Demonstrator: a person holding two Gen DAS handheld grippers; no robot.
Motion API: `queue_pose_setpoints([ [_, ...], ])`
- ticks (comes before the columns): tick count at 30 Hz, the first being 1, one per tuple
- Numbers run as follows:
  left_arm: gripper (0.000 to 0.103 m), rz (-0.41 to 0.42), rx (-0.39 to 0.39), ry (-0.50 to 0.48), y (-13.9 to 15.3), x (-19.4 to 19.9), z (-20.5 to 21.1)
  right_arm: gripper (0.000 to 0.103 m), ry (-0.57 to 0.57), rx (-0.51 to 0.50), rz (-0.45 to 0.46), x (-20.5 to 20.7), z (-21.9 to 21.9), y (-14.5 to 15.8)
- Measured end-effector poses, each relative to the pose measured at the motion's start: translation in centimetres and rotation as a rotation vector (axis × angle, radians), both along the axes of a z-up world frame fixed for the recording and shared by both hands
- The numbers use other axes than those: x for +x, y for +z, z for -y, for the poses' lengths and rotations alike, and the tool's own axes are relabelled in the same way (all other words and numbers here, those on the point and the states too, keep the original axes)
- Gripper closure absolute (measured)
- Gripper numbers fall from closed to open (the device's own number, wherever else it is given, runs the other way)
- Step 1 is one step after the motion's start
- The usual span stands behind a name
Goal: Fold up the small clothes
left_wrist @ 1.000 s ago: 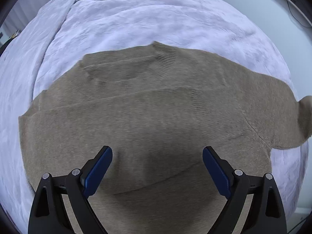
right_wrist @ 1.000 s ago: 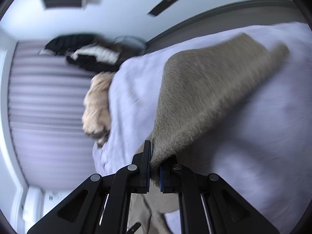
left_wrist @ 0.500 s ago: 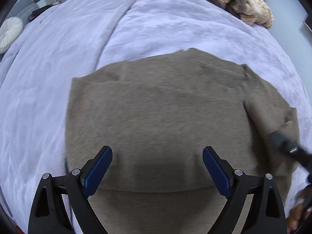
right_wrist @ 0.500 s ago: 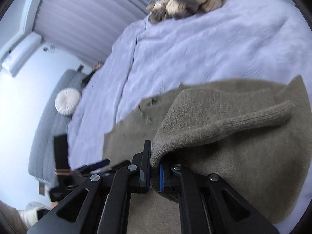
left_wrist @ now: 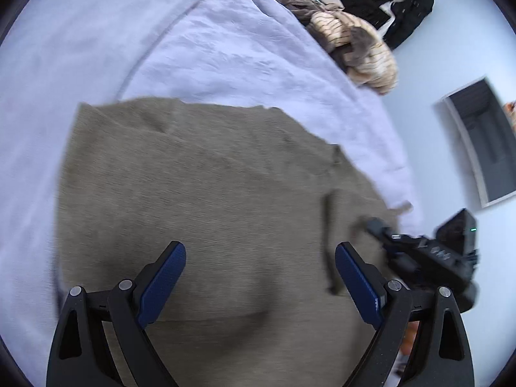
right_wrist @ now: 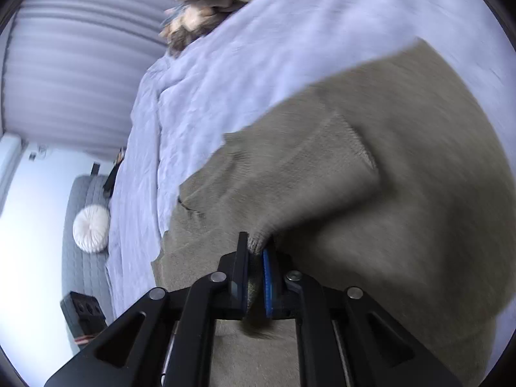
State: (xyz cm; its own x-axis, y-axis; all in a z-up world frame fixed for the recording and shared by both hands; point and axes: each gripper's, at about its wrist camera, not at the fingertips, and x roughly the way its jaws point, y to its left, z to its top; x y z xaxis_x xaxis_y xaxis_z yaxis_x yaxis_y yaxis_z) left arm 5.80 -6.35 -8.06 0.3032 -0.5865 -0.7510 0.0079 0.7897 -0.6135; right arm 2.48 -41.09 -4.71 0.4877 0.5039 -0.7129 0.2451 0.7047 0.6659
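A taupe knit sweater lies spread on a lavender bed cover. My left gripper hovers over its near part, jaws wide open, nothing between the blue pads. My right gripper is shut on the sleeve, which is folded inward across the sweater body. In the left wrist view the right gripper shows at the sweater's right edge, blurred.
A heap of beige and brown clothes lies at the bed's far end, with black clothing beyond it. A grey sofa with a round white cushion stands beside the bed. A dark device sits low on the left.
The right gripper has carried the sleeve from out in the air over onto the sweater body. The left gripper has swung sideways over the sweater, staying open.
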Motion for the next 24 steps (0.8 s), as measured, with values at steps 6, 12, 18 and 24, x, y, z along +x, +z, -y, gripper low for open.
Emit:
queue_pose_setpoints([
  [6, 0.009, -0.071, -0.199, 0.032, -0.9, -0.7, -2.2, 0.092, 0.346, -0.050, 0.025, -0.1, -10.0, 0.3],
  [12, 0.009, -0.121, -0.204, 0.034, -1.6, -1.1, -1.6, 0.060, 0.410, -0.025, -0.088, -2.2, -11.7, -2.0],
  [18, 0.009, -0.137, -0.157, 0.018, -2.2, -0.5, 0.0, 0.043, 0.264, 0.044, -0.100, -6.0, -4.9, -0.8],
  [24, 0.093, -0.137, -0.063, -0.046, -1.7, 0.7, 2.9, 0.039, -0.059, 0.182, -0.137, -11.9, 4.9, -2.0],
])
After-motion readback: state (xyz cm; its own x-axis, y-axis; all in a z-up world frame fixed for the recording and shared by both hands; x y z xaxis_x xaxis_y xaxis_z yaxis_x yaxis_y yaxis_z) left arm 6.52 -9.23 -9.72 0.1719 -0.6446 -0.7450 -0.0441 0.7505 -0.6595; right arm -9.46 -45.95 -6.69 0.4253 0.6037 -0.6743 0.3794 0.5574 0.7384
